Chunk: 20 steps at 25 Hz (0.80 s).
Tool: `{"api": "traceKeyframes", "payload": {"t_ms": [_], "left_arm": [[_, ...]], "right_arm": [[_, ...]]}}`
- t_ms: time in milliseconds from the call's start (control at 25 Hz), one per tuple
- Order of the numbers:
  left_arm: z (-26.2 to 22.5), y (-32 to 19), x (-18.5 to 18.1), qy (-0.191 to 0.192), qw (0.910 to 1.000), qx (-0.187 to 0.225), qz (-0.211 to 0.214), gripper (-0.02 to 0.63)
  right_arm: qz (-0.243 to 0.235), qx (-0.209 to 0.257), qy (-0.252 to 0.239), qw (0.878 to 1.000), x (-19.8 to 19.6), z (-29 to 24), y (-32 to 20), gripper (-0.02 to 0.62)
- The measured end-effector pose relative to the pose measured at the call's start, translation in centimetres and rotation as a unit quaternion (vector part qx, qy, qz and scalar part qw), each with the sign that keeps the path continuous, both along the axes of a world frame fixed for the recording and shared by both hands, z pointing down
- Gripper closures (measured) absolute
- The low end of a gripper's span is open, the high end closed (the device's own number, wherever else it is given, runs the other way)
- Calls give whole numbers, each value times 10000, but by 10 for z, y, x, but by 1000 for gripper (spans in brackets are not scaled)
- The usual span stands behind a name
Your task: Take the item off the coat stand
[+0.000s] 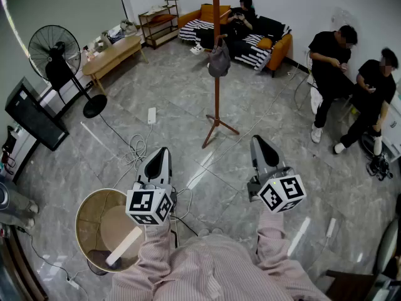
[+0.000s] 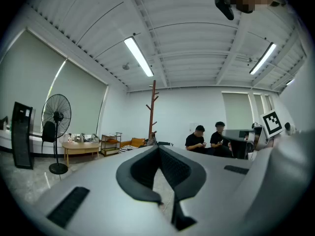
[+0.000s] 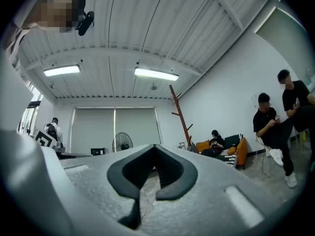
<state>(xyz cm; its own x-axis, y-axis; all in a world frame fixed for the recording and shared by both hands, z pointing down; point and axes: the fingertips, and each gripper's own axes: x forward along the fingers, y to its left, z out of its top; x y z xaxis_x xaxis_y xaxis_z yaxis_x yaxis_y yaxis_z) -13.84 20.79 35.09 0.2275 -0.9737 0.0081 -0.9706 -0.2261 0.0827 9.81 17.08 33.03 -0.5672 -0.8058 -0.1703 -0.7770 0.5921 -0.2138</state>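
A brown wooden coat stand (image 1: pixel 216 74) rises from the grey tiled floor in the middle of the room. A grey bag (image 1: pixel 219 60) hangs from one of its pegs. In the head view my left gripper (image 1: pixel 158 158) and right gripper (image 1: pixel 262 146) are held side by side, well short of the stand and pointing toward it. Both are shut with nothing between their jaws. The stand shows far off in the left gripper view (image 2: pixel 153 112) and in the right gripper view (image 3: pixel 179 119), beyond each gripper's closed tips.
A standing fan (image 1: pixel 56 55), a low table (image 1: pixel 116 52) and a monitor (image 1: pixel 34 115) line the left side. A person sits on the orange sofa (image 1: pixel 279 42) behind the stand; two people (image 1: pixel 351 74) sit at right. Cables (image 1: pixel 135 149) cross the floor; a round basket (image 1: pixel 94 212) is near left.
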Motion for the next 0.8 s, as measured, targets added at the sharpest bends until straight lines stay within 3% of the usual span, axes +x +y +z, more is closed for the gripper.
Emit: {"api": "traceKeyframes", "payload": {"t_ms": [360,800], "left_arm": [[3,1,22,13,10000,-58,60,607],[16,1,39,172,9996,-205,32,607]], "right_arm": [[-110,49,-26,9999,4,0,2,591],[-250,-273,-184,9991,12,13,-10,574]]}}
